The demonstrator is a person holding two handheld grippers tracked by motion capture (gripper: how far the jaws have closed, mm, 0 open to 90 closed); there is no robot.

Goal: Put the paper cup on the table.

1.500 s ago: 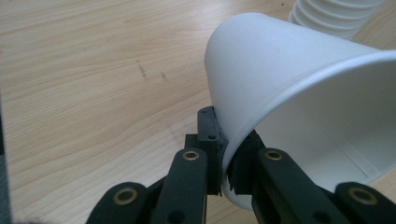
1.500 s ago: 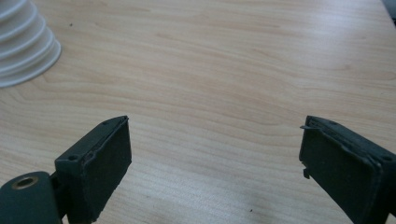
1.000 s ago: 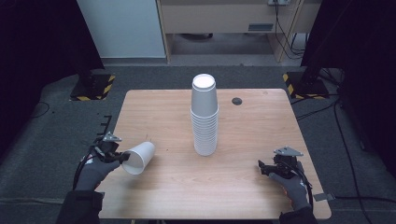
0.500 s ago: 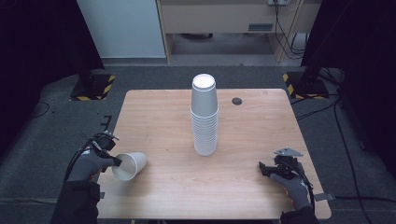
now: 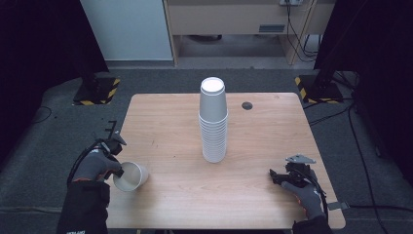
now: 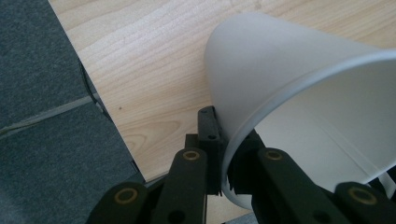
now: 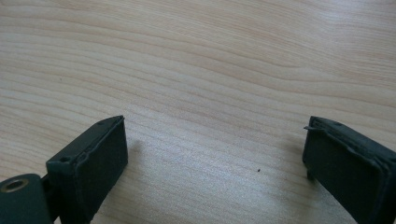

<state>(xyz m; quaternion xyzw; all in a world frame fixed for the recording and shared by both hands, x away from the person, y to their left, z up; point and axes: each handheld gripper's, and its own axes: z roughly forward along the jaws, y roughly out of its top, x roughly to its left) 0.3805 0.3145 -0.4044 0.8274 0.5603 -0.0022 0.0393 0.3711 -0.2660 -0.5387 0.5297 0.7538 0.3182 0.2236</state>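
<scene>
The left claw [image 5: 118, 168] pinches the rim of a white paper cup [image 5: 130, 176], which lies tilted at the desk's [image 5: 165, 122] near left corner. The right claw [image 5: 278, 176] rests wide apart on the desk, right of the tall cup stack [image 5: 213, 122] standing farther back at mid-desk.

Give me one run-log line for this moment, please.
left gripper: shut on paper cup rim, near table corner | right gripper: open, empty, above tabletop | cup stack: upright, table centre, untouched
</scene>
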